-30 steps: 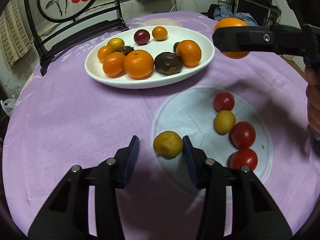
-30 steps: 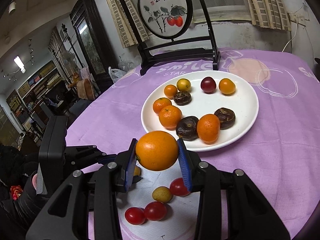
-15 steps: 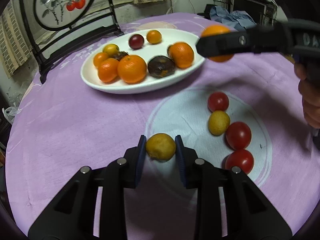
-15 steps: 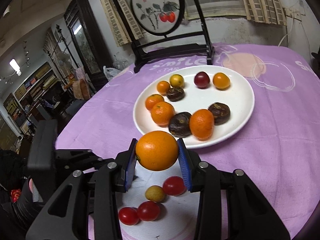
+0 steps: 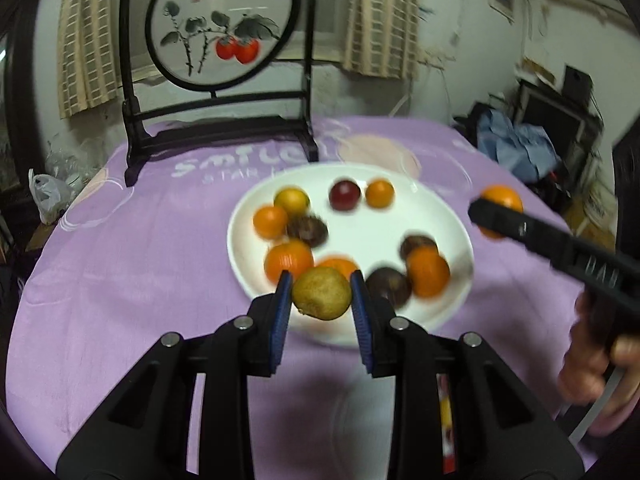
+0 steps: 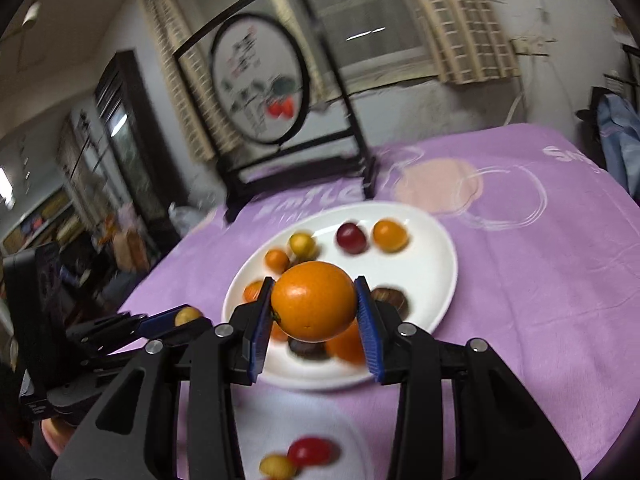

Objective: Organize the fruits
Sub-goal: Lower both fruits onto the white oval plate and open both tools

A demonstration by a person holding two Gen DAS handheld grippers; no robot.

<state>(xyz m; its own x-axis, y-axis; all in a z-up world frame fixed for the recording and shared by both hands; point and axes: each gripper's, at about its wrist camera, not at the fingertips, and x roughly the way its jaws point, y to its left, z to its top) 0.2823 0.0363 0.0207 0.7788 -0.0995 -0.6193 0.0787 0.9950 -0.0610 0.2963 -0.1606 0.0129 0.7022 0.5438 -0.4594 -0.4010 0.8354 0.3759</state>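
Plate (image 5: 448, 216) centre & right rim bare; fruit crowds its left/near side. Screen stand (image 5: 224, 136) blocks counter (image 5: 120, 280) behind.

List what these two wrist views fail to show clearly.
- Left wrist view: fruits left on the tablecloth hidden behind the left gripper; only slivers show.
- Right wrist view: fruits on the plate partly hidden behind the orange.
- Both views: motion blur smears the plated fruits.
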